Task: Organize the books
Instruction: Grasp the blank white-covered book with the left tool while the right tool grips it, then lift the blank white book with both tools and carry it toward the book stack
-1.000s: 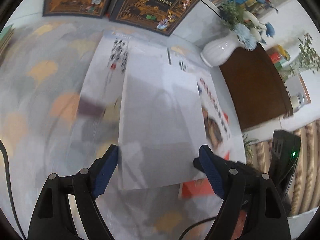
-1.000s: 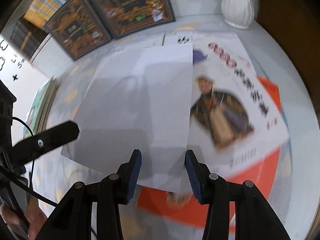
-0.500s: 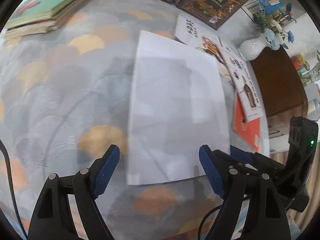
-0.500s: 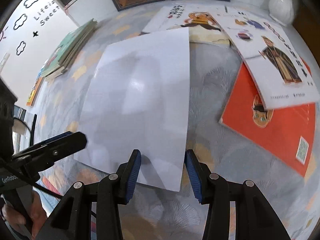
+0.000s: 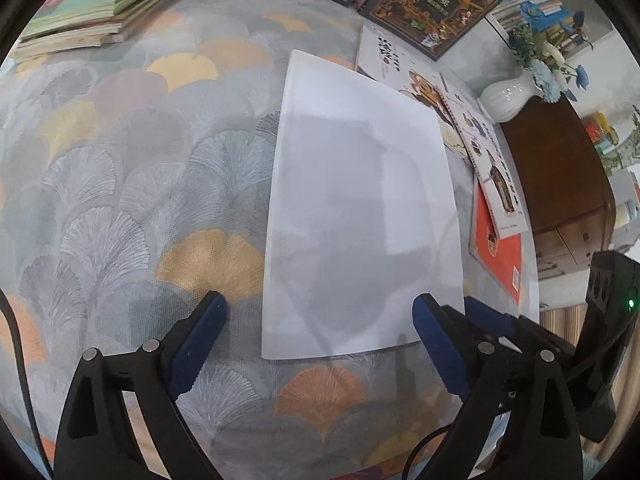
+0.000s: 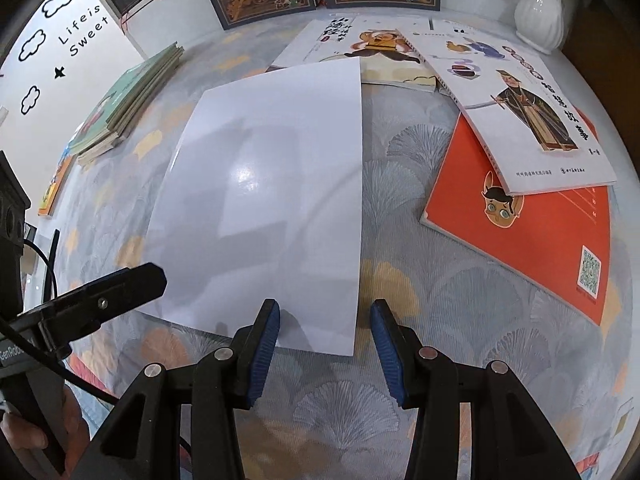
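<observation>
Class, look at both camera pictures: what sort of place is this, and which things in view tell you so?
Probably a home room or children's reading corner: picture books scattered over a patterned tablecloth, a white vase of flowers, and a "Life is Sweet" wall decal.

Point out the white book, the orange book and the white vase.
white book [image 6: 272, 200]: right wrist view, middle of its blank cover.
orange book [image 6: 532, 236]: right wrist view, bare part of its cover below the illustrated book.
white vase [image 6: 538, 12]: right wrist view, its ribbed belly.

Blank-covered book [image 6: 272, 200] on tablecloth [image 6: 440, 300], left of overlapping books [image 6: 520, 200]
</observation>
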The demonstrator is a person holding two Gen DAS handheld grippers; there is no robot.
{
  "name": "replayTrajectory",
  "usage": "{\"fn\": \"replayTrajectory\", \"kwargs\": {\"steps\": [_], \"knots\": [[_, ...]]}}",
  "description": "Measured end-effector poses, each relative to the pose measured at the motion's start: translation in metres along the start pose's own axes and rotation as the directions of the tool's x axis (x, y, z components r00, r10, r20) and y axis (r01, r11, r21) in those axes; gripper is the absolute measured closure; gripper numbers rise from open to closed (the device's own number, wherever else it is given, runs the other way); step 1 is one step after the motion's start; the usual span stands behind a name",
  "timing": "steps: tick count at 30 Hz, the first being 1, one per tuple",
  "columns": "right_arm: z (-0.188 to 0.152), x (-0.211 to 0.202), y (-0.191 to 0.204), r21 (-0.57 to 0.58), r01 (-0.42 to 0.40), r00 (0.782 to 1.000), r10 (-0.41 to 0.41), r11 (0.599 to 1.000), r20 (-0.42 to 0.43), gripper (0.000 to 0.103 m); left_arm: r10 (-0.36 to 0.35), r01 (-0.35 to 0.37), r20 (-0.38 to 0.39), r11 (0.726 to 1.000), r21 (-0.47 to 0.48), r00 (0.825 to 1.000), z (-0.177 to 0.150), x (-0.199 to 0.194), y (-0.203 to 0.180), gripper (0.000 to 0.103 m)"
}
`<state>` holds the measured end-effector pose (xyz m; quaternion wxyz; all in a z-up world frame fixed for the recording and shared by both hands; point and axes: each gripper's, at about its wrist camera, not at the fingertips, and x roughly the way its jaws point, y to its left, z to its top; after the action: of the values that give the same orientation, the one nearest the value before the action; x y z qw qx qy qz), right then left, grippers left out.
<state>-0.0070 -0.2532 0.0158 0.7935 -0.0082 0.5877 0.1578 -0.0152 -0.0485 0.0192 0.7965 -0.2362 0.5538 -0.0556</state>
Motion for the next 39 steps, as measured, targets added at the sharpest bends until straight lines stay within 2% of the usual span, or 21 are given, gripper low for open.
{"fn": "replayTrajectory", "kwargs": {"steps": [1, 2, 3, 6, 7, 10, 11, 13, 15, 16, 17, 19, 21, 26, 28, 29, 31, 32, 34, 37, 39], "knots": [[0.0, 0.0, 0.0, -0.004, -0.001, 1.0, 0.001, 1.0, -0.001, 0.058, 0.02, -0.019, 0.009, 1.0, -0.006, 1.0, -0.001, -0.001, -0.001, 0.015], [0.0, 0.0, 0.0, -0.005, -0.003, 1.0, 0.003, 1.0, -0.002, 0.057, 0.043, -0.043, 0.021, 0.999, 0.001, 0.999, -0.002, -0.002, -0.005, 0.024], [-0.001, 0.0, 0.0, -0.005, -0.007, 1.0, 0.007, 1.0, -0.002, 0.057, 0.038, -0.038, 0.022, 0.999, 0.019, 0.999, -0.003, -0.002, -0.008, 0.041], [-0.004, -0.003, -0.005, 0.011, -0.042, 0.999, 0.042, 0.999, 0.0, 0.055, 0.061, -0.062, 0.007, 0.996, 0.071, 0.998, -0.004, 0.001, -0.019, 0.045], [-0.004, -0.004, -0.009, 0.026, -0.058, 0.998, 0.058, 0.998, 0.002, 0.055, 0.043, -0.043, 0.003, 0.997, 0.059, 0.999, -0.004, -0.001, -0.018, 0.045], [-0.003, -0.006, -0.028, 0.101, -0.125, 0.992, 0.125, 0.987, 0.008, 0.055, -0.145, 0.145, 0.013, 0.988, -0.049, 0.989, 0.001, -0.016, -0.002, 0.045], [-0.003, -0.006, -0.035, 0.131, -0.152, 0.988, 0.152, 0.98, 0.01, 0.055, -0.23, 0.23, 0.019, 0.969, -0.084, 0.973, 0.003, -0.022, 0.005, 0.045], [-0.001, -0.005, -0.051, 0.205, -0.234, 0.972, 0.236, 0.95, 0.012, 0.055, -0.402, 0.406, 0.058, 0.9, -0.157, 0.914, 0.008, -0.032, 0.019, 0.045], [0.0, -0.004, -0.063, 0.256, -0.299, 0.952, 0.306, 0.919, 0.013, 0.055, -0.507, 0.512, 0.09, 0.824, -0.241, 0.857, 0.011, -0.029, 0.034, 0.045], [0.0, -0.003, -0.065, 0.265, -0.314, 0.947, 0.322, 0.912, 0.013, 0.055, -0.515, 0.521, 0.098, 0.811, -0.265, 0.852, 0.011, -0.026, 0.037, 0.045], [0.0, -0.003, -0.067, 0.272, -0.325, 0.942, 0.335, 0.906, 0.013, 0.055, -0.503, 0.51, 0.101, 0.813, -0.28, 0.858, 0.011, -0.021, 0.039, 0.045], [0.0, -0.002, -0.068, 0.279, -0.337, 0.938, 0.346, 0.899, 0.015, 0.055, -0.417, 0.421, 0.071, 0.872, -0.248, 0.906, 0.009, -0.011, 0.034, 0.049], [-0.001, -0.003, -0.067, 0.275, -0.338, 0.938, 0.347, 0.9, 0.016, 0.054, -0.363, 0.362, 0.039, 0.905, -0.222, 0.931, 0.007, 0.001, 0.028, 0.071], [0.001, -0.005, -0.069, 0.273, -0.348, 0.934, 0.357, 0.897, 0.017, 0.053, -0.311, 0.307, 0.016, 0.927, -0.213, 0.95, 0.011, 0.022, 0.014, 0.073], [0.002, -0.004, -0.074, 0.291, -0.371, 0.923, 0.385, 0.882, 0.011, 0.053, -0.335, 0.331, 0.023, 0.917, -0.221, 0.942, 0.014, 0.025, 0.008, 0.075], [0.002, -0.003, -0.079, 0.307, -0.387, 0.914, 0.405, 0.869, 0.005, 0.053, -0.357, 0.353, 0.026, 0.907, -0.231, 0.934, 0.019, 0.026, 0.006, 0.076], [0.002, -0.001, -0.089, 0.353, -0.431, 0.887, 0.461, 0.83, 0.0, 0.053, -0.432, 0.425, 0.037, 0.862, -0.277, 0.901, 0.021, 0.024, 0.007, 0.079], [0.0, 0.0, -0.096, 0.382, -0.457, 0.87, 0.493, 0.803, 0.003, 0.052, -0.482, 0.472, 0.047, 0.826, -0.308, 0.875, 0.024, 0.023, 0.007, 0.079], [-0.002, 0.006, -0.108, 0.443, -0.518, 0.823, 0.567, 0.732, 0.025, 0.05, -0.541, 0.523, 0.051, 0.78, -0.344, 0.839, 0.03, 0.023, 0.006, 0.079], [-0.005, 0.019, -0.124, 0.532, -0.596, 0.738, 0.671, 0.602, 0.067, 0.05, -0.596, 0.563, 0.046, 0.727, -0.393, 0.802, 0.04, 0.028, 0.003, 0.079], [-0.006, 0.026, -0.131, 0.572, -0.629, 0.694, 0.711, 0.526, 0.11, 0.05, -0.623, 0.576, 0.036, 0.699, -0.424, 0.782, 0.043, 0.032, 0.002, 0.079]]}}
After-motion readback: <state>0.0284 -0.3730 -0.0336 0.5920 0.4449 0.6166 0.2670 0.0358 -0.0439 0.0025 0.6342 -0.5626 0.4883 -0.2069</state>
